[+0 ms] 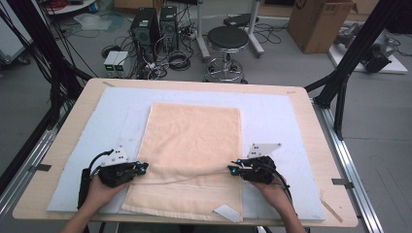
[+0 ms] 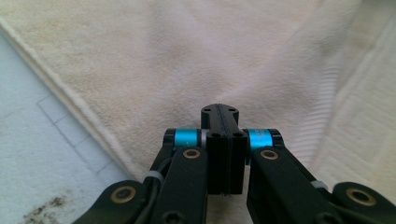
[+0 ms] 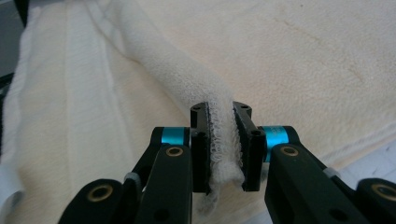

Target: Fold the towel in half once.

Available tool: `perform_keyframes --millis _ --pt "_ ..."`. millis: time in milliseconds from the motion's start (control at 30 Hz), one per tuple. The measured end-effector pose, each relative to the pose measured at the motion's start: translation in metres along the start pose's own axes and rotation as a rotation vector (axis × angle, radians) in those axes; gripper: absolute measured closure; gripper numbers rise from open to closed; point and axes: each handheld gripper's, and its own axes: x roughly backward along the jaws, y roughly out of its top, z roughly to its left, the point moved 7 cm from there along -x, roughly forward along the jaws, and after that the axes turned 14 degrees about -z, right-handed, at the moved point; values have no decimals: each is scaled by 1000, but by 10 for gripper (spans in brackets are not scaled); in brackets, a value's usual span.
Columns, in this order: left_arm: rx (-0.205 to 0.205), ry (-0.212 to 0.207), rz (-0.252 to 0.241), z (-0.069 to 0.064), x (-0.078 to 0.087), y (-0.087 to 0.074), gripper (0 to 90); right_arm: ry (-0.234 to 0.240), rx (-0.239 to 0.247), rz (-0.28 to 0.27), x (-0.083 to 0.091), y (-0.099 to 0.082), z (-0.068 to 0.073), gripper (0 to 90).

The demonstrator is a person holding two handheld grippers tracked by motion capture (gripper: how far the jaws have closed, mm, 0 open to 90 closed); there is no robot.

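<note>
High view, count: one peach towel [image 1: 194, 145], one pale blue mat [image 1: 277, 121] under it, one wooden worktop [image 1: 320, 141], two tongs, one white label [image 1: 227, 212] at the towel's near right corner.
High view, towel place: middle of the mat, long sides running from 6 to 12 o'clock, a raised crease across it between the two tongs.
High view, left tongs [image 1: 142, 168]: at the towel's 8 o'clock edge, tips on the cloth.
High view, right tongs [image 1: 233, 170]: at the towel's 4 o'clock edge, tips on the cloth.
High view, open room: bare mat at 9 and 3 o'clock of the towel, a wider strip at 12; towel's near edge close to the worktop's near edge.
Left gripper view, left tongs [image 2: 219, 114]: jaws pressed together, towel [image 2: 261, 56] around the tips; whether cloth is pinched, cannot tell.
Left gripper view, edge: towel hem runs from 10 to 6 o'clock, mat [image 2: 32, 140] beyond it.
Right gripper view, right tongs [image 3: 220, 114]: clamped on a raised fold of towel [image 3: 177, 70], which runs off toward 11 o'clock.
</note>
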Motion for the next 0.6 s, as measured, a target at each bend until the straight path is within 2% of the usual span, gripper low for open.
perform_keyframes --millis 67,100,133,167,267,367,467,600 --pt "3 -4 -20 -2 5 1 831 3 3 0 4 -2 4 756" --pt "3 -7 -30 -2 7 2 769 -6 11 1 6 -3 5 688" --pt "15 -20 -41 -3 9 3 745 -17 17 8 7 -4 6 623" --pt "17 -25 -42 -4 11 2 729 -32 44 1 10 -3 9 607" --pt "16 -53 -26 -8 15 -2 712 -25 83 -49 18 3 19 602" --pt "11 -82 -1 -12 15 -8 692 11 113 -55 18 3 28 605" --pt "7 -100 38 -12 13 -14 619 40 129 5 11 -7 32 604" --pt "-16 -96 50 -13 11 -16 598 12 154 86 -1 -17 27 619"
